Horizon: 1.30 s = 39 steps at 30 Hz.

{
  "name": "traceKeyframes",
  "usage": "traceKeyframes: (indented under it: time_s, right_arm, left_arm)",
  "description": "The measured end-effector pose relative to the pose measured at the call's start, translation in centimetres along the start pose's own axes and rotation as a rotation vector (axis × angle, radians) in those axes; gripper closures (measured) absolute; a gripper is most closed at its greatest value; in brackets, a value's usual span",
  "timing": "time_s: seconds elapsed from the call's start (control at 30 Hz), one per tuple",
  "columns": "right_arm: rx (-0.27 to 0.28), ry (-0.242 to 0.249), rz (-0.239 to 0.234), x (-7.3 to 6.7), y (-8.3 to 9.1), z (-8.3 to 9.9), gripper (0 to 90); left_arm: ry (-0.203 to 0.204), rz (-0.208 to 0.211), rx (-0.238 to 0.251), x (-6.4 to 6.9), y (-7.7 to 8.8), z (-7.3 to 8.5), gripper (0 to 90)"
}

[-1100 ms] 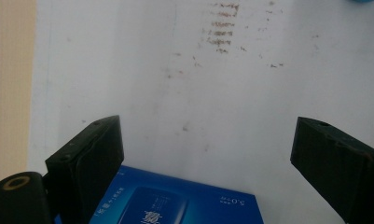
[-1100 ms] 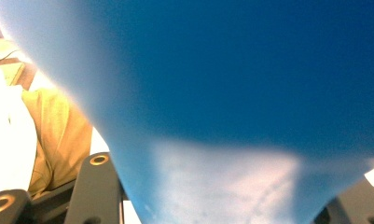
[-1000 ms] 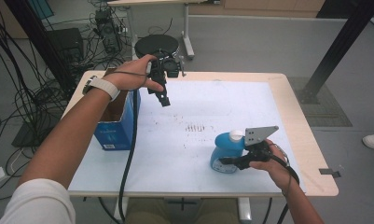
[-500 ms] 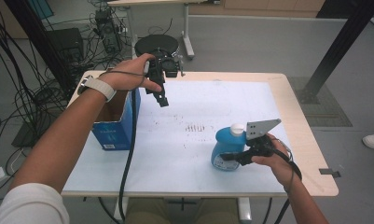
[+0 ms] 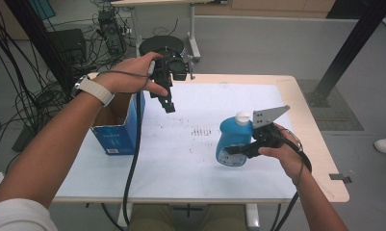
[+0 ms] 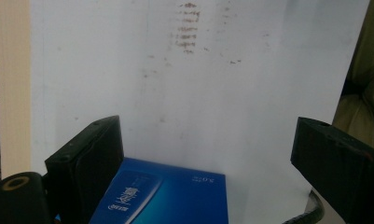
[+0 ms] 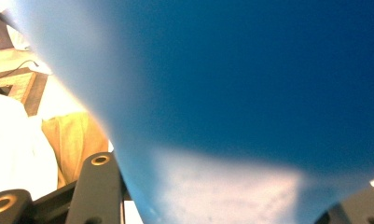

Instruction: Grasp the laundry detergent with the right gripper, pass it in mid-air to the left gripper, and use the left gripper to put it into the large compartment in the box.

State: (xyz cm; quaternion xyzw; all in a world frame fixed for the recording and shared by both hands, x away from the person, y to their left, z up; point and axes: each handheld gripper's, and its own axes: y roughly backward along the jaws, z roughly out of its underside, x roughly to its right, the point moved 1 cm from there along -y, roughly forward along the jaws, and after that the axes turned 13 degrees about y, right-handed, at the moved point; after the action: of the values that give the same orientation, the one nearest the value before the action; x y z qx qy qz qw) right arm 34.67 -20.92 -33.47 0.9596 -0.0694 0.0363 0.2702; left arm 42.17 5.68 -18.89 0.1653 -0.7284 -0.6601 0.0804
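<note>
A blue bottle (image 5: 234,139) with a white cap (image 5: 242,117) hangs roughly upright just above the right side of the white table (image 5: 181,163). My right gripper (image 5: 236,150) is shut on its lower body from the right. In the right gripper view the bottle (image 7: 245,84) sits close up between the jaws of that gripper (image 7: 226,200). My left gripper (image 5: 167,103) is held in the air over the table's far left, pointing down, open and empty. In the left gripper view its jaws (image 6: 208,172) stand wide apart above the blue box (image 6: 175,196).
An open blue cardboard box (image 5: 114,137) stands at the table's left edge, below my left forearm. Brown smudges (image 5: 202,131) mark the white sheet mid-table. A black round stool (image 5: 161,45) and cables lie on the floor beyond the far edge.
My right gripper has lifted the blue bottle up off the table. My left hand has risen slightly and stays near the table's far left.
</note>
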Motion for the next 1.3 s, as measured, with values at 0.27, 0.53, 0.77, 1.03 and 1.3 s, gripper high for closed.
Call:
traceKeyframes:
  time_s: [0.27,0.53,0.77,1.03,1.3]
  right_arm:
    - [-0.015,0.036,-0.031,0.6,-0.7,-2.1,43.6]
    - [-0.027,0.077,-0.043,1.0,-1.3,-4.0,43.6]
    - [-0.042,0.115,-0.045,1.6,-2.0,-5.7,43.6]
    - [-0.048,0.136,-0.066,1.9,-3.4,-6.8,43.7]
    - [-0.04,0.142,-0.078,2.1,-4.2,-7.2,43.7]
  left_arm:
    - [-0.022,0.017,-0.029,1.7,1.3,-0.2,8.1]
    - [-0.04,0.039,-0.03,2.9,2.4,-0.3,8.0]
    - [-0.052,0.048,-0.026,3.8,3.1,-0.4,8.2]
    - [-0.062,0.061,-0.034,4.4,3.8,-0.8,8.1]
    - [-0.074,0.059,-0.037,4.7,4.6,-1.2,8.1]
